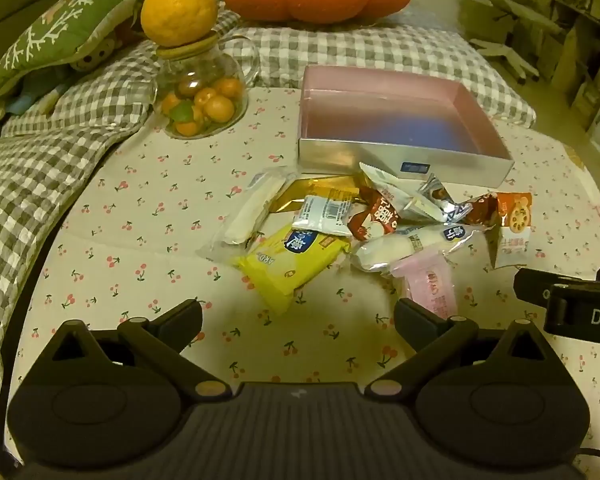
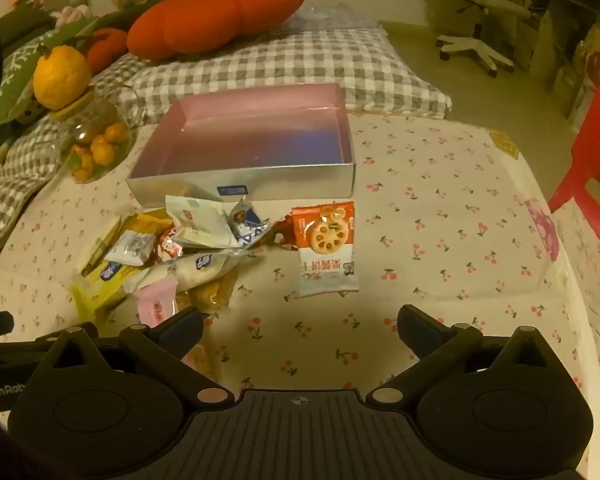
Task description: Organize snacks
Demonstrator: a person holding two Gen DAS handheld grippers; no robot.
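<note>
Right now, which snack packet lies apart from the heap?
The orange-and-white cracker packet, alone right of the heap of wrapped snacks, before the silver box.

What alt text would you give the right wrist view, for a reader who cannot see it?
An open right gripper hovers over a cherry-print cloth, holding nothing. Ahead, an empty pink-lined box stands behind a pile of wrapped snacks, with an orange biscuit packet lying apart to the pile's right.

Red stool (image 2: 592,152) cut off at the right-wrist frame edge; gold packet (image 1: 320,196) largely buried under the snack pile; box label (image 1: 415,168) print illegible.
</note>
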